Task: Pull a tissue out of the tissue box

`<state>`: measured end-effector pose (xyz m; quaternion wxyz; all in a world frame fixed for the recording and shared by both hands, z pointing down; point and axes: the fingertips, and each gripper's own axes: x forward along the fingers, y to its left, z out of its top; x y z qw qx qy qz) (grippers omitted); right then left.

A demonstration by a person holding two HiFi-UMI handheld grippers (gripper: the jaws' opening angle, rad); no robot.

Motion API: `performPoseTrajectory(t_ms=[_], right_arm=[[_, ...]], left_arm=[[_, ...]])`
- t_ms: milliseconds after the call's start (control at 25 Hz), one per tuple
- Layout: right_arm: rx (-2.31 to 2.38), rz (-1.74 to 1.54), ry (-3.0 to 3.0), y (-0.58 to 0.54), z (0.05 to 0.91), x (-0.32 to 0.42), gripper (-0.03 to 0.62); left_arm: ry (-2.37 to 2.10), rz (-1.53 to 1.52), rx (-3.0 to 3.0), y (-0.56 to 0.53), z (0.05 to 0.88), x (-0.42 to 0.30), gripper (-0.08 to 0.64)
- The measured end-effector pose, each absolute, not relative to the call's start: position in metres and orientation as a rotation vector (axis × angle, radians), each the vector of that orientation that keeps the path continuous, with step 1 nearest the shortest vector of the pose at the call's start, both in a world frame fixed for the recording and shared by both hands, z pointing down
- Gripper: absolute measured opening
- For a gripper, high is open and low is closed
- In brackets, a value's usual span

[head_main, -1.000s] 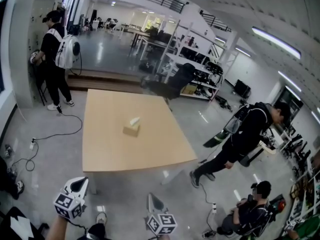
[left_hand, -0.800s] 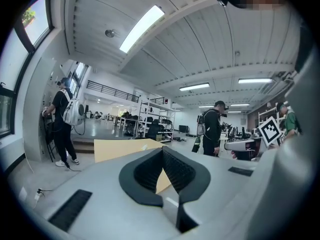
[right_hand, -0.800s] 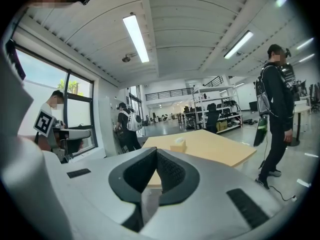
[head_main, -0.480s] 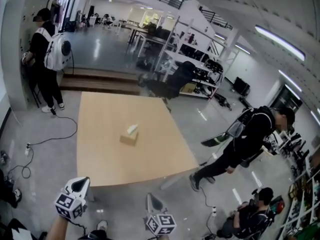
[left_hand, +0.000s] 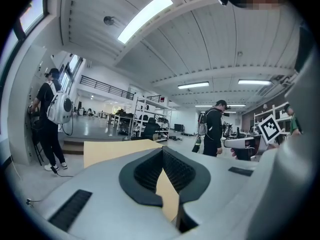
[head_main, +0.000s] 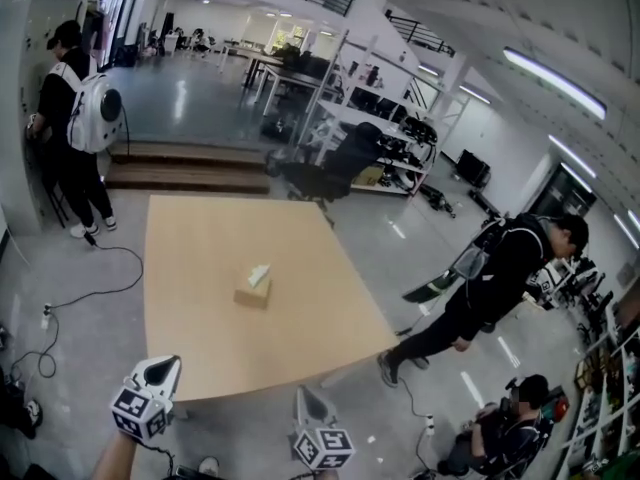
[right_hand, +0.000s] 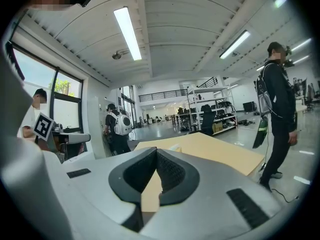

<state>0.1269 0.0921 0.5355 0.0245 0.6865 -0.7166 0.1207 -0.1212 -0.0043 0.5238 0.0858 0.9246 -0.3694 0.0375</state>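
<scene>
A tan tissue box with a white tissue sticking up from its top stands near the middle of the light wooden table. Both grippers are low in the head view, short of the table's near edge and far from the box. My left gripper is shut with nothing in it, its jaw tips meeting in the left gripper view. My right gripper is likewise shut and empty. The box shows small and pale on the table in the right gripper view.
A person in black walks past the table's right side. Another person with a white backpack stands at the far left wall. Cables lie on the floor left of the table. A dark chair and shelving stand beyond it.
The table and tissue box have come nearer and shifted a little left in the head view as both grippers moved toward them. Both grippers stay shut.
</scene>
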Motion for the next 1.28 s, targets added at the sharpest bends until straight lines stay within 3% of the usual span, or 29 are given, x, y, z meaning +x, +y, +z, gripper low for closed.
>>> performPoseTrajectory(t_ms=[1280], right_arm=[[2.065, 0.361, -2.268, -0.049, 0.540, 0.157, 0.011]], left_arm=[[-1.152, 0.118, 2.736, -0.129, 0.526, -0.093, 0.008]])
